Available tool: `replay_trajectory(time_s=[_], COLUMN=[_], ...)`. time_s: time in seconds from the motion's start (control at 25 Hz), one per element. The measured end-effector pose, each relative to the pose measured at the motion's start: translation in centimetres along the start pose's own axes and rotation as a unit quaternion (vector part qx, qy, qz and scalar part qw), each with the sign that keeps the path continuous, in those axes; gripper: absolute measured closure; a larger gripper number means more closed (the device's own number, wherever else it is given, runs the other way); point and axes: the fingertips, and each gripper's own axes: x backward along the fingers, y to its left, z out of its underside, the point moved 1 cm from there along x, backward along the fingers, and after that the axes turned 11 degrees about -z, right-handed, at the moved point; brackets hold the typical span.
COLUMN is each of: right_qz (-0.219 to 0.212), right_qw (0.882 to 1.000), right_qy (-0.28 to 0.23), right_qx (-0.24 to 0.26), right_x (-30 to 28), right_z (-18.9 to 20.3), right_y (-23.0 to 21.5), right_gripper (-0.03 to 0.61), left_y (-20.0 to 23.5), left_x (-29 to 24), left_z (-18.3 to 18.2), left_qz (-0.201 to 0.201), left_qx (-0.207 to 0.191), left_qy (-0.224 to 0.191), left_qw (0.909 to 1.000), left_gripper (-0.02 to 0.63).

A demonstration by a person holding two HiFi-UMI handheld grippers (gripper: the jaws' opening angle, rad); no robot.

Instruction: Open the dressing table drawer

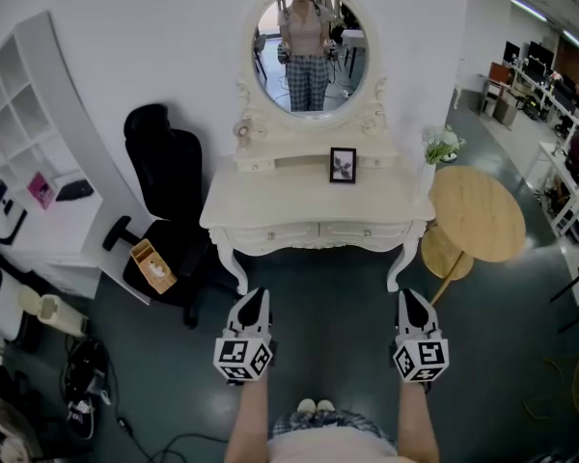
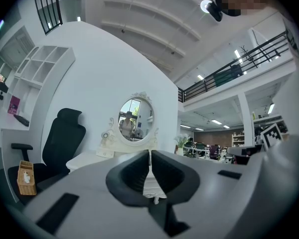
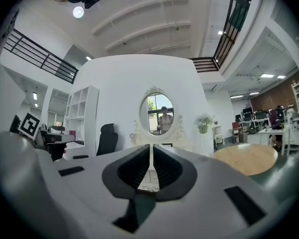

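Observation:
A cream dressing table [image 1: 270, 205] with an oval mirror [image 1: 310, 54] stands against the white wall; its drawers [image 1: 318, 231] along the front are closed. My left gripper [image 1: 255, 300] and right gripper [image 1: 409, 299] hang side by side over the floor, short of the table's front and apart from it, both pointing level at it. In the left gripper view the gripper [image 2: 150, 156] is shut with nothing between its jaws, and the table [image 2: 89, 159] lies ahead. The right gripper [image 3: 151, 151] is likewise shut and empty, facing the mirror [image 3: 156, 114].
A black office chair [image 1: 166, 196] with a tissue box [image 1: 152, 265] on its seat stands left of the table. A round wooden side table [image 1: 477, 215] stands right. A small picture frame [image 1: 343, 165] and flowers [image 1: 440, 146] sit on the tabletop. White shelving [image 1: 29, 133] lines the left.

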Motion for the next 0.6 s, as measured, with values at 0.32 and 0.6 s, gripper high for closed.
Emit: replay_trajectory(time_s=[0.32,0.6], right_qz=[0.000,0.014], right_qw=[1.000,1.000], right_qy=[-0.001,-0.006], right_qx=[0.003,-0.001], right_x=[-0.5,-1.2], right_z=[0.0,0.1], right_y=[0.5,0.7], right_gripper=[0.252,0.169], left_y=[0.3,1.4], left_x=[-0.3,-1.2], left_z=[0.4,0.4], left_qz=[0.008,0.016], left_qx=[0.003,0.002], left_qy=[0.008,0.012], left_qw=[0.9999,0.9998], left_gripper=[0.577,0.576])
